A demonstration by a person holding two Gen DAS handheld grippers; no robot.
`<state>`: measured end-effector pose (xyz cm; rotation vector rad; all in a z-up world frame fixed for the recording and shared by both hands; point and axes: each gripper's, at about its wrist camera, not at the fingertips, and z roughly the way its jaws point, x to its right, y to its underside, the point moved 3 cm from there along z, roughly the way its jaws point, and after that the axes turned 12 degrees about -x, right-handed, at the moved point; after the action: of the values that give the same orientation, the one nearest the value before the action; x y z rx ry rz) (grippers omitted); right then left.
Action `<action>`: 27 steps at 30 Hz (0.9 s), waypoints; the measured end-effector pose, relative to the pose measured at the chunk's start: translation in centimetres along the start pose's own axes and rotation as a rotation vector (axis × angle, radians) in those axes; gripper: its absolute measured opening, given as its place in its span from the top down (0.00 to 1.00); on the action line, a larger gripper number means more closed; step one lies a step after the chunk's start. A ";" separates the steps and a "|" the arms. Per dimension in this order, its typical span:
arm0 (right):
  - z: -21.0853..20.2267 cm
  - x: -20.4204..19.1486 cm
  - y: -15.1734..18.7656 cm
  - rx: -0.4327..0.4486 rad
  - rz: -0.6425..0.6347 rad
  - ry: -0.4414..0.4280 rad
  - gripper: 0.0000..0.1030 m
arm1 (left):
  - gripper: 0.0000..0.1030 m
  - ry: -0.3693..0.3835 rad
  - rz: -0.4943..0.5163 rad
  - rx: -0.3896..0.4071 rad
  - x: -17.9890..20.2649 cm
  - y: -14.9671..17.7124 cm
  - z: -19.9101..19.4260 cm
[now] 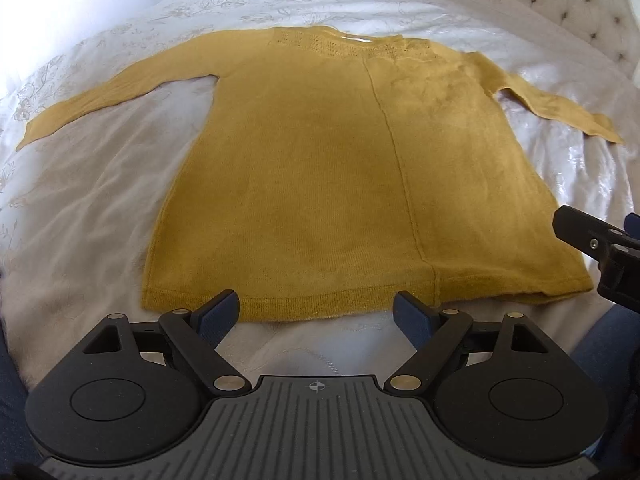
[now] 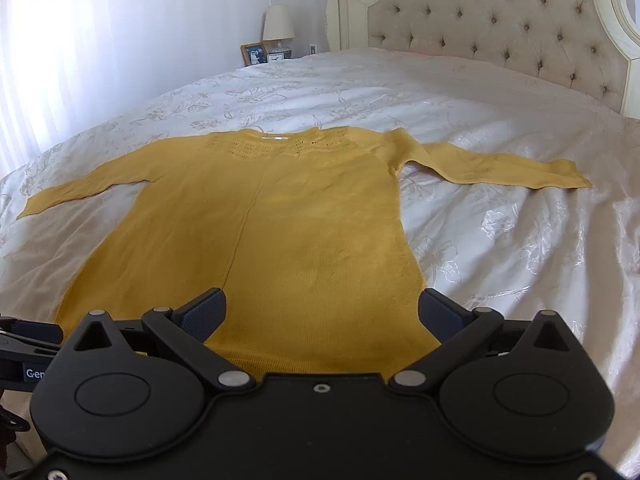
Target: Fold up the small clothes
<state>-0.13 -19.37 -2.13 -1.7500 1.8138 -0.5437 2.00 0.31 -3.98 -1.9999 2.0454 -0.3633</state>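
Observation:
A mustard yellow knit sweater (image 1: 320,184) lies flat on the white bed, neck at the far side, both sleeves spread out, hem toward me. It also shows in the right wrist view (image 2: 280,232). My left gripper (image 1: 318,314) is open and empty, its fingertips at the near hem left of the centre seam. My right gripper (image 2: 322,310) is open and empty, over the right part of the hem. The right gripper's finger shows at the right edge of the left wrist view (image 1: 576,228).
A white floral bedspread (image 2: 500,240) covers the bed. A tufted headboard (image 2: 500,20) stands at the far right. A lamp (image 2: 278,24) and a photo frame (image 2: 253,54) sit on a nightstand behind the bed. Bright curtains (image 2: 80,60) hang at the left.

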 end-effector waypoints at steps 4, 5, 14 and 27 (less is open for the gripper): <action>0.0 0.0 0.0 -0.003 -0.003 0.001 0.01 | 0.18 0.003 0.006 -0.004 0.2 0.1 0.1; 0.0 0.0 0.0 -0.004 -0.004 0.000 0.01 | 0.18 0.003 0.007 -0.005 0.3 0.0 0.1; 0.0 0.0 -0.1 -0.005 -0.003 0.001 0.01 | 0.18 0.009 0.010 -0.008 0.6 0.2 0.2; 0.1 -0.1 0.0 -0.006 -0.003 0.000 0.01 | 0.18 0.010 0.010 -0.009 0.7 0.2 0.3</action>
<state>-0.10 -19.22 -2.20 -1.7572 1.8151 -0.5394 1.91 -0.38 -4.31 -1.9962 2.0662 -0.3636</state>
